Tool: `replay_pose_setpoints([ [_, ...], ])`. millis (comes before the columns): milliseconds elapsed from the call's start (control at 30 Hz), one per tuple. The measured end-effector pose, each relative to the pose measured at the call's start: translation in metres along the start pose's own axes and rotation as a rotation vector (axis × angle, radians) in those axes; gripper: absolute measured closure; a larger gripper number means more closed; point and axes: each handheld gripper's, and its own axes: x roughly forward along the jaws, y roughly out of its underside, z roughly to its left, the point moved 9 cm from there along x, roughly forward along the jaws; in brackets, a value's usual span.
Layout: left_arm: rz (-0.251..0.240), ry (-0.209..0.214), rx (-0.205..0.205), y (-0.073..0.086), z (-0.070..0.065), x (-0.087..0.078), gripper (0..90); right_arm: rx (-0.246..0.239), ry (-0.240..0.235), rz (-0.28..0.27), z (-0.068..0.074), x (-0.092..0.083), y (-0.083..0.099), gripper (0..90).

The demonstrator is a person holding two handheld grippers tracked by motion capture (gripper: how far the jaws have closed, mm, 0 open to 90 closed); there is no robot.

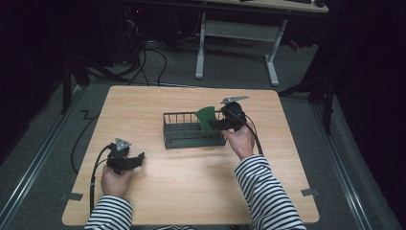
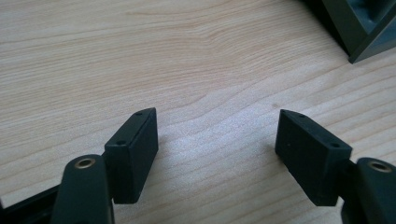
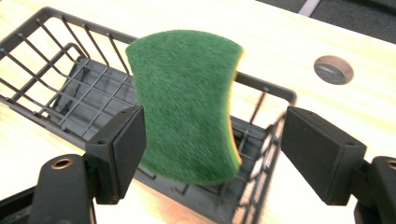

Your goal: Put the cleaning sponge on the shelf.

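Note:
A green scouring sponge (image 1: 207, 117) (image 3: 187, 102) with a yellow side is upright over the right end of a dark wire rack (image 1: 191, 136) (image 3: 266, 86). My right gripper (image 1: 215, 123) (image 3: 212, 135) is open around it. One pad is at the sponge's edge and the other stands well clear of it. The sponge looks slightly blurred, and I cannot tell whether it rests on the rack. My left gripper (image 1: 139, 159) (image 2: 217, 126) is open low over the bare wood near the table's front left, with nothing between its pads.
The wooden table (image 1: 191, 191) has a round cable hole (image 3: 333, 69) beyond the rack. A corner of the rack (image 2: 359, 28) shows at the upper right of the left gripper view. A desk with white legs (image 1: 239, 33) and floor cables stand behind the table.

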Motion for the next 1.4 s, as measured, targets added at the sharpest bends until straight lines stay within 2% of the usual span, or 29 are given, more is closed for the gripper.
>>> replay_pose_setpoints([
  [267,0.000,0.000,0.000,0.000,0.000,0.000,30.5,0.036,0.011,-0.032,-0.021,-0.023,0.011,23.1],
  [333,0.000,0.000,0.000,0.000,0.000,0.000,30.4,0.056,0.009,-0.064,-0.025,-0.031,0.013,24.8],
  [400,0.000,0.000,0.000,0.000,0.000,0.000,30.4,0.073,0.009,-0.074,-0.030,-0.037,0.017,24.9],
  [533,0.000,0.000,0.000,0.000,0.000,0.000,30.3,0.077,0.022,-0.072,-0.038,-0.049,0.024,24.9],
  [633,0.000,0.000,0.000,0.000,0.000,0.000,30.3,0.078,0.025,-0.106,-0.043,-0.060,0.024,26.1],
  [700,0.000,0.000,0.000,0.000,0.000,0.000,30.3,0.098,0.019,-0.119,-0.044,-0.066,0.028,26.3],
  [967,0.000,-0.001,0.001,0.000,0.000,0.000,30.3,0.108,0.032,-0.126,-0.055,-0.086,0.043,26.3],
  [1233,0.001,0.000,0.002,0.000,0.000,0.000,30.2,0.096,0.047,-0.141,-0.055,-0.105,0.049,27.3],
  [1300,0.001,0.001,0.001,0.000,0.000,0.000,30.3,0.108,0.044,-0.162,-0.055,-0.110,0.052,29.4],
  [1400,0.001,0.000,0.002,0.000,0.000,0.000,30.2,0.119,0.043,-0.150,-0.056,-0.112,0.060,29.6],
])
